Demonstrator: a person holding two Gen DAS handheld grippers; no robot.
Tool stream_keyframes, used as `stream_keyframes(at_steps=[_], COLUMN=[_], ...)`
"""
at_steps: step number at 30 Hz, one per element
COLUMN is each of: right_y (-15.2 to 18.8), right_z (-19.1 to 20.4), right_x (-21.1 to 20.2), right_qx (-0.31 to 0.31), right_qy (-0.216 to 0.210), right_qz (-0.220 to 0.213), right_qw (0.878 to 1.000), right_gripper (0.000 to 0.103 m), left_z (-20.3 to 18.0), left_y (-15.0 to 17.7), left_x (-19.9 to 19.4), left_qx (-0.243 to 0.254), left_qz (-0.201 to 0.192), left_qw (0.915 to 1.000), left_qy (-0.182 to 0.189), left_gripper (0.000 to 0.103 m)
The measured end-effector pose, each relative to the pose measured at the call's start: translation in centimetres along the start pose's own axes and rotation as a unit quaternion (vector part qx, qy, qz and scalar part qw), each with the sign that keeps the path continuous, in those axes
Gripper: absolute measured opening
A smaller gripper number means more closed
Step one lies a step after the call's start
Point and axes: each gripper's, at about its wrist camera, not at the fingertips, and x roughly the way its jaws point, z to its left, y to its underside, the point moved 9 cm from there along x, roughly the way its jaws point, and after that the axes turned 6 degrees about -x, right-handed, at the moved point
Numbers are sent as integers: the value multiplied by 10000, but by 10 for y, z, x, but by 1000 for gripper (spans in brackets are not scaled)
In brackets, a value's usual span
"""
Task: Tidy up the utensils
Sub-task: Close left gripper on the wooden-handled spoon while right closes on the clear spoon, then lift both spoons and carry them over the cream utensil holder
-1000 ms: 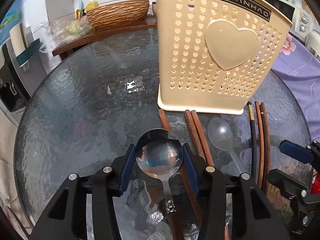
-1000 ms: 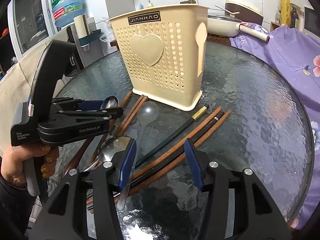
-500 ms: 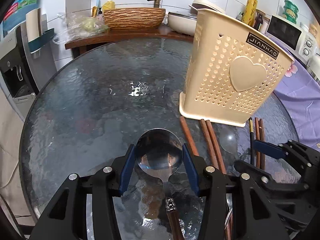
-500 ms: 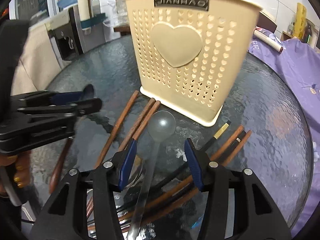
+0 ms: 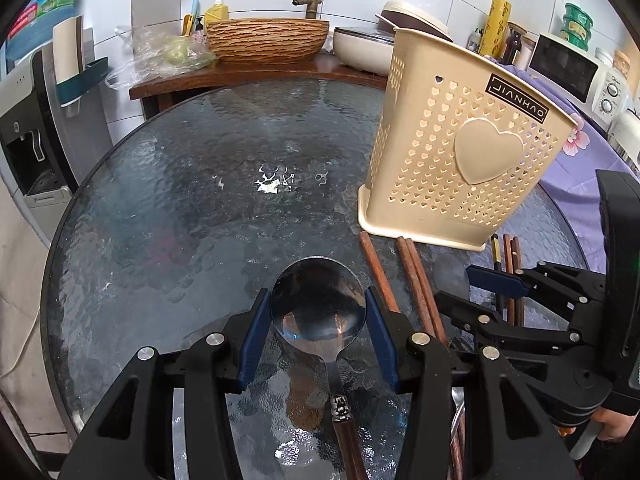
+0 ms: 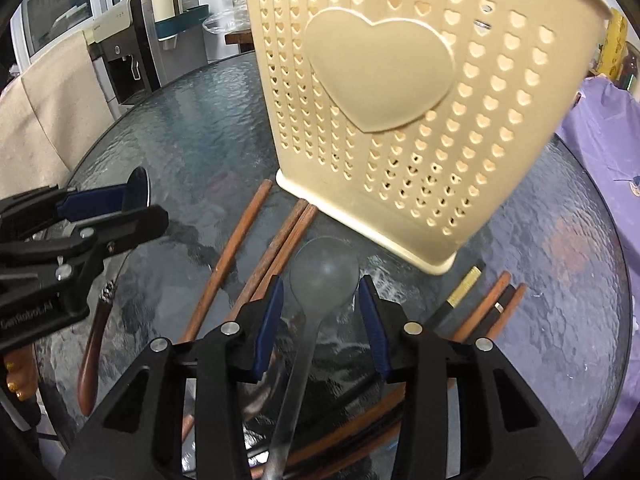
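My left gripper (image 5: 318, 320) is shut on a steel spoon (image 5: 318, 304) with a brown wooden handle, held above the glass table (image 5: 180, 220). It also shows in the right wrist view (image 6: 138, 196). My right gripper (image 6: 320, 308) is open, its fingers on either side of the bowl of a clear plastic spoon (image 6: 322, 272) lying on the table. The cream utensil basket (image 5: 460, 152) with a heart stands upright behind it, also in the right wrist view (image 6: 400, 100). Brown chopsticks (image 6: 240, 248) and a black pair (image 6: 460, 296) lie around the spoon.
A wooden counter at the back holds a woven basin (image 5: 266, 40), a pot (image 5: 360, 46) and a plastic bag. A water dispenser (image 5: 28, 128) stands left, a microwave (image 5: 576, 72) and a purple cloth (image 5: 592, 168) right.
My left gripper has lifted the steel spoon and moved left, away from the basket. My right gripper has moved forward until its fingers flank the clear spoon's bowl.
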Motion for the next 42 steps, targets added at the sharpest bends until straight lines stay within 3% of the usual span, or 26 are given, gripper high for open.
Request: stream_keyframes(at_steps=[17,23,42], right_y=[-6,-10,-17], right_z=[0,2,-7], right_x=[2,-27,-148], right_qx=[20,-166,48], right_qy=[-148,-51,-560], right_qz=[-163,-572,-1544], right_qw=[9998,9982,9864], right_gripper=[37,37,36], left_z=[-1,-5,-40], left_y=[1,-6,-28], left_x=[-10,-26,-90], left_qx=[6,31,265], left_qz=[-57,-208,-814], left_qw=[10000,9998,9957], left_qy=[6,58,362], left_gripper=[46,46,46])
